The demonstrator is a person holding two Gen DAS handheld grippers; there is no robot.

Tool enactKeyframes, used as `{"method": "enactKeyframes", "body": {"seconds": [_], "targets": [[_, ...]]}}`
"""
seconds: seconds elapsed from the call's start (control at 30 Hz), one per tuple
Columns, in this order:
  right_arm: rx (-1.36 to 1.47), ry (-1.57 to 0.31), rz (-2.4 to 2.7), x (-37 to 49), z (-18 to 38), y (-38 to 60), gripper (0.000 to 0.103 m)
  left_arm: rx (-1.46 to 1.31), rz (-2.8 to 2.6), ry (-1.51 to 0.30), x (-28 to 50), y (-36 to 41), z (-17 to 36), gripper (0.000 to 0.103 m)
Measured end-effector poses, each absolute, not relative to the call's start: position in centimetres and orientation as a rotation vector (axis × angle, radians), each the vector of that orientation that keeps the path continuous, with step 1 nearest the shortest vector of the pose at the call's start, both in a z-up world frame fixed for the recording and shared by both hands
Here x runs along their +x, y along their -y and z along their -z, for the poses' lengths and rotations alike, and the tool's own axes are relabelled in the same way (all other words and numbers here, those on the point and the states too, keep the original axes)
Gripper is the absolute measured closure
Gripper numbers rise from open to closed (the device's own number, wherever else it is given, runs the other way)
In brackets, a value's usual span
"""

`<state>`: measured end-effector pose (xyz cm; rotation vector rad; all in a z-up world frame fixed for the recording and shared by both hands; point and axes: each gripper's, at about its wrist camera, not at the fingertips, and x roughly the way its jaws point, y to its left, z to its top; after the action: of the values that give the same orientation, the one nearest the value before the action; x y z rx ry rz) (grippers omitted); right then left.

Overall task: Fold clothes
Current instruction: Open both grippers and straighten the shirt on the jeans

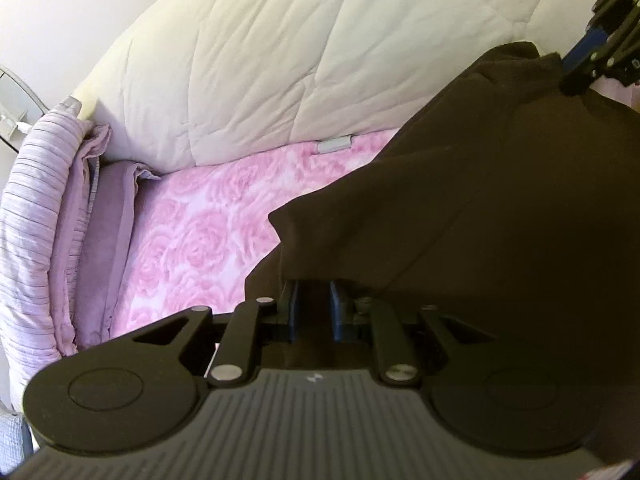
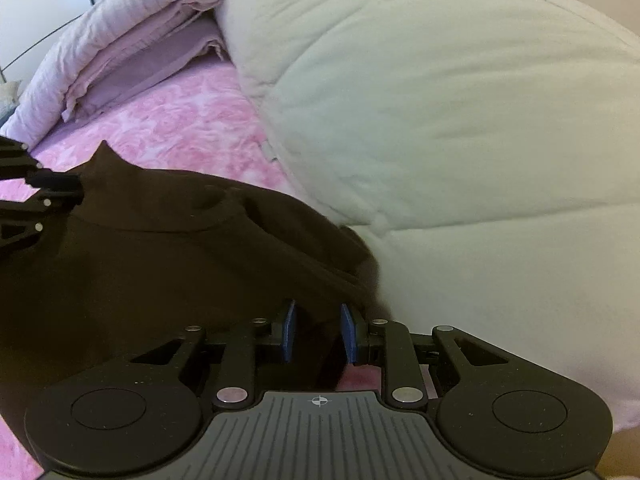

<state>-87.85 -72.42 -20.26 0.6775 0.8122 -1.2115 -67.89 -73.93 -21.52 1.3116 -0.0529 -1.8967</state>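
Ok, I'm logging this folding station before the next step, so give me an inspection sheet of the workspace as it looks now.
Surface: bed with pink rose-print cover.
Job's things: dark brown garment, lifted at two edges.
Clutter: white quilted duvet bunched beside the garment; folded lilac bedding at the bed's end.
Grippers: left gripper and right gripper, jaws each closed on the garment's fabric.
Cables: a white cable by the wall, partly seen.
Surroundings: pale wall; little else visible.
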Motion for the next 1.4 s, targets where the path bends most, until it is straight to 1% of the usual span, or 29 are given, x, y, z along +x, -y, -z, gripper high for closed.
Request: {"method": "enactKeyframes", "body": {"seconds": [0.03, 0.2, 0.3, 0.33, 0.43, 0.57, 0.7, 0.8, 0.87, 1.0, 1.07, 1.1, 1.13, 1.17, 1.23, 1.27, 1.3, 1.33, 1.37, 1.4], "targets": [[0.656, -0.824, 1.22, -87.8, 19.8, 72.2, 0.079, 1.309, 1.893, 0.05, -67.9, 73.8, 21.3, 0.088], [0.621, -0.722, 1.178, -86.4, 17.4, 71.3, 0.079, 1.244, 1.895, 0.034, -67.1, 72.0, 18.9, 0.089], [0.706, -0.728, 1.132, -85.4, 18.8, 71.9, 0.079, 1.304, 1.886, -0.008, -66.4, 71.1, 20.2, 0.089], [0.754, -0.741, 1.122, -85.2, 19.7, 72.3, 0.079, 1.321, 1.884, -0.011, -66.2, 71.0, 21.0, 0.09], [0.784, -0.716, 1.144, -85.3, 20.1, 72.2, 0.079, 1.338, 1.893, 0.055, -66.4, 70.4, 21.4, 0.092], [0.776, -0.694, 1.163, -85.2, 18.4, 70.9, 0.079, 1.302, 1.881, 0.003, -65.5, 69.8, 19.4, 0.089], [0.753, -0.669, 1.146, -84.0, 17.0, 67.9, 0.079, 1.273, 1.877, -0.09, -64.0, 66.9, 18.0, 0.089], [0.804, -0.707, 1.109, -82.8, 18.3, 65.8, 0.079, 1.301, 1.862, -0.165, -63.3, 64.8, 19.4, 0.088], [0.839, -0.726, 1.125, -82.3, 19.3, 64.9, 0.07, 1.31, 1.855, -0.159, -62.9, 63.8, 20.2, 0.088], [0.809, -0.726, 1.18, -81.6, 19.3, 64.1, 0.068, 1.292, 1.847, -0.162, -62.5, 63.3, 20.0, 0.086], [0.799, -0.713, 1.203, -81.6, 18.6, 63.6, 0.055, 1.263, 1.837, -0.181, -62.2, 63.0, 19.1, 0.079], [0.789, -0.703, 1.215, -81.6, 18.2, 63.1, 0.052, 1.248, 1.835, -0.188, -62.0, 62.7, 18.7, 0.073], [0.782, -0.691, 1.218, -81.6, 17.9, 62.6, 0.042, 1.239, 1.835, -0.197, -61.8, 62.3, 18.6, 0.072], [0.779, -0.684, 1.221, -81.5, 17.7, 62.1, 0.028, 1.24, 1.832, -0.203, -61.6, 61.9, 18.6, 0.071], [0.778, -0.679, 1.222, -81.1, 17.4, 61.1, 0.014, 1.24, 1.83, -0.205, -61.4, 61.3, 18.5, 0.071], [0.779, -0.678, 1.219, -80.8, 17.3, 60.6, 0.014, 1.24, 1.829, -0.207, -61.2, 61.0, 18.4, 0.071], [0.783, -0.683, 1.213, -80.2, 17.2, 60.3, 0.014, 1.24, 1.829, -0.208, -61.1, 60.7, 18.3, 0.067], [0.787, -0.685, 1.211, -79.9, 17.1, 60.0, 0.014, 1.237, 1.828, -0.214, -61.0, 60.6, 18.2, 0.057], [0.793, -0.684, 1.212, -79.7, 16.9, 59.5, 0.013, 1.233, 1.828, -0.221, -60.8, 60.4, 18.0, 0.052], [0.798, -0.68, 1.213, -79.5, 16.8, 59.0, 0.013, 1.223, 1.83, -0.229, -60.5, 60.3, 17.8, 0.042]]}}
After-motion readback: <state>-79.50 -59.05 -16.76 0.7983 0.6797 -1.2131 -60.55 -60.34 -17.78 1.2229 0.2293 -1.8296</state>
